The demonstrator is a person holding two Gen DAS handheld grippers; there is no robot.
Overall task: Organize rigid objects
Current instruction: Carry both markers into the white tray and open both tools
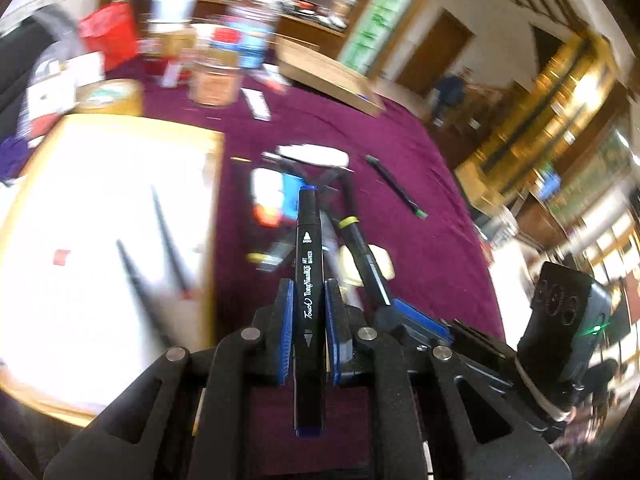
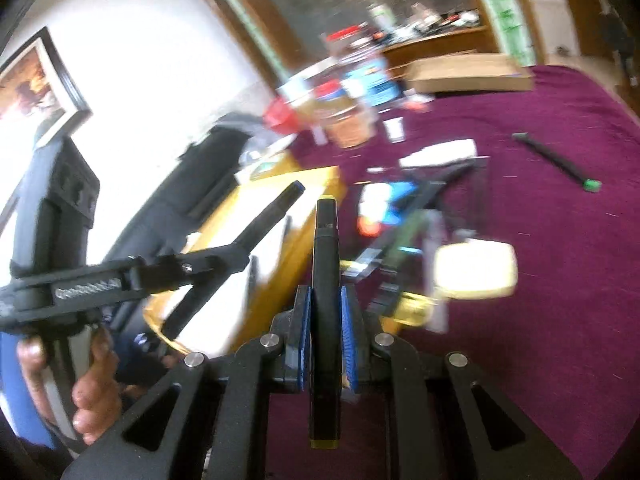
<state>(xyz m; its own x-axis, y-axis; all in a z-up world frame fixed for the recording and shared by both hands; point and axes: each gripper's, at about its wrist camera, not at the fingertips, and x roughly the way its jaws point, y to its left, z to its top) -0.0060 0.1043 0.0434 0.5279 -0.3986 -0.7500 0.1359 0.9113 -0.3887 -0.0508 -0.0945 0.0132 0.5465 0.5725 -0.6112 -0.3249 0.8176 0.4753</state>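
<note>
My left gripper [image 1: 308, 292] is shut on a black marker with blue ends [image 1: 308, 240], which is held lengthwise above the purple cloth. My right gripper [image 2: 326, 296] is shut on a black marker with yellow ends [image 2: 325, 248]. Each wrist view also catches the other gripper: the right gripper [image 1: 394, 308] at lower right, the left gripper [image 2: 240, 252] at left with a hand [image 2: 92, 380] on its handle. A wooden tray with a white floor [image 1: 100, 184] lies to the left and holds two dark pens [image 1: 168, 240]. A blurred pile of stationery [image 1: 280, 200] lies beyond the fingers.
A loose black marker with a green end [image 2: 556, 160] lies alone on the cloth to the right. A pale yellow block [image 2: 474, 274] sits by the pile. A cardboard box [image 1: 332, 76], a jar [image 1: 212, 80] and other clutter crowd the far side. The table edge [image 1: 472, 208] curves along the right.
</note>
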